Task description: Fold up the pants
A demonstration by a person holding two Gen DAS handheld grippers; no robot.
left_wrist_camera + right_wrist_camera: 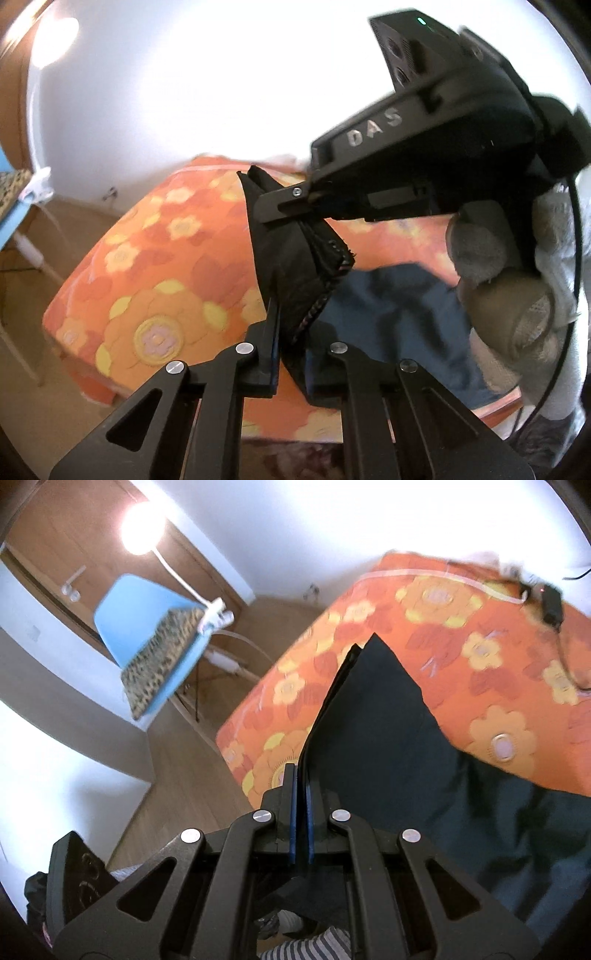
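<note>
Both my left tool (291, 332) and right tool (301, 805) are clamped on the dark pants (388, 738), lifted above the bed (461, 657) with its orange floral cover. Wooden floor (184, 775); blue chair (147, 605) by the white wall (295, 524); lamp (142, 528) lit.

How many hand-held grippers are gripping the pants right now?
2. The left hand-held gripper clamps the pants at their stitched edge; the right hand-held gripper clamps a folded edge above the mattress.

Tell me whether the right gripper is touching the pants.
Touching. The left wrist view shows the right gripper with its jaws clamped on the dark pants edge.
</note>
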